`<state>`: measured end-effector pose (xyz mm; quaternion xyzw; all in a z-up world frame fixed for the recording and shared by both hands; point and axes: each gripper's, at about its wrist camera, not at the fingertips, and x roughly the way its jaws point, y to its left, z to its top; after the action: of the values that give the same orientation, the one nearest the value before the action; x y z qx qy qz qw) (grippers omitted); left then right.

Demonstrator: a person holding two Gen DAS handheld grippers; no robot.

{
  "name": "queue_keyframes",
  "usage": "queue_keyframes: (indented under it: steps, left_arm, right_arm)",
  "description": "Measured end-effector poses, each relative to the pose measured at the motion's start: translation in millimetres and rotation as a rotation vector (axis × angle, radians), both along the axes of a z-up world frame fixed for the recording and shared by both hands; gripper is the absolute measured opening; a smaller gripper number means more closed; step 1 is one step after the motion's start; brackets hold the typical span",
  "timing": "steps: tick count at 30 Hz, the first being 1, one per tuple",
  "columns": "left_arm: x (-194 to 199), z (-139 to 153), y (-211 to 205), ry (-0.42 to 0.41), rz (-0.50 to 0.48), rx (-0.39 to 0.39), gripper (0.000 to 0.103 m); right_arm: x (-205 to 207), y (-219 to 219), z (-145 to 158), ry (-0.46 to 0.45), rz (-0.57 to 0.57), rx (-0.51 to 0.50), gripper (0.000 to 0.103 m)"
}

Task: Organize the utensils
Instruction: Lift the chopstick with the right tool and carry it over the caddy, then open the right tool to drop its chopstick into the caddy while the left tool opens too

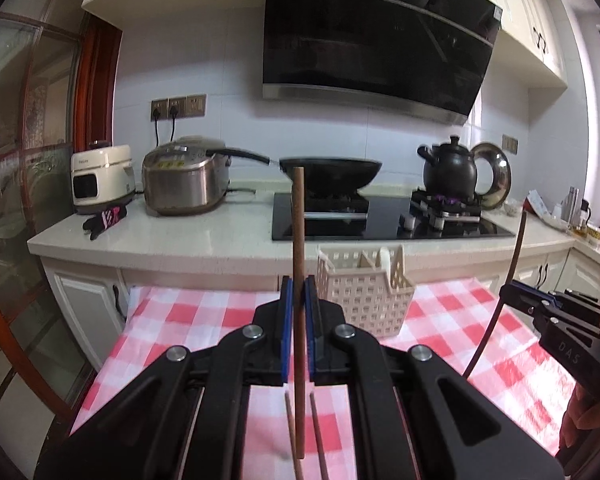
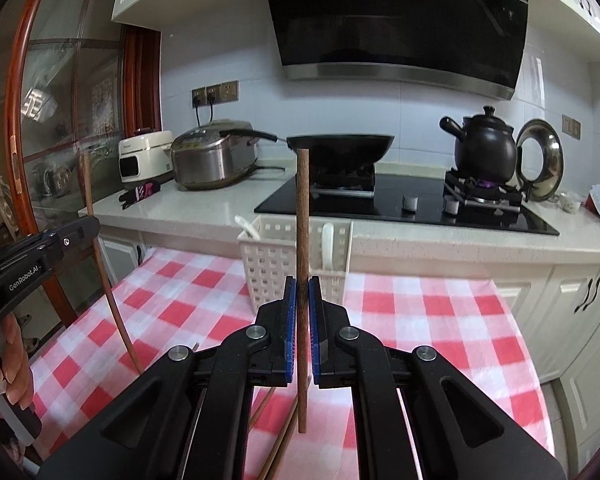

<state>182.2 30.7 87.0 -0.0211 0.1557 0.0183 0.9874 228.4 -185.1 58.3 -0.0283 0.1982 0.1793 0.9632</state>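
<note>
Holding one brown chopstick upright apiece, the left gripper [image 1: 296,312] and right gripper [image 2: 302,312] have their fingers clamped on the left chopstick [image 1: 298,240] and right chopstick [image 2: 303,216]. Loose chopsticks [image 1: 318,436] lie below on the checked cloth [image 1: 204,320]. Beyond stands the white basket [image 1: 364,300], spoons already inside; next, I judge, each stick needs carrying forward and lowering in.

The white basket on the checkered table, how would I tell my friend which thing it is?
Find the table with the red-and-white checkered cloth, just in front of the kitchen counter with the black stove. At the cloth's far edge stands the white plastic basket. It is the only thing with walls full of square holes, and white spoon handles poke out of its top.
</note>
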Motion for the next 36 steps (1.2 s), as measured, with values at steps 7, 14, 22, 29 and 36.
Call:
queue_keyframes:
  steps: [7,14,22,29,36]
  left_arm:
    - [31,29,-6,-0.076,-0.009,-0.004,0.006]
    - [78,67,-22,-0.143,-0.037,-0.007,0.006]
    - [134,107,-35,-0.216,-0.041,-0.034,0.006]
    - [186,89,-37,-0.181,-0.021,-0.06,0.006]
    - [220,37,-27,-0.07,-0.008,-0.112,0.006]
  right_arm:
    - [29,3,23,-0.072,0.005,0.001,0.006]
    - [77,10,47,-0.13,0.01,0.004,0.006]
    - [131,20,71,-0.167,0.019,0.015,0.006]
    - [169,39,56,-0.134,0.038,-0.025,0.006]
    - [199,44,21,-0.033,0.056,-0.054,0.006]
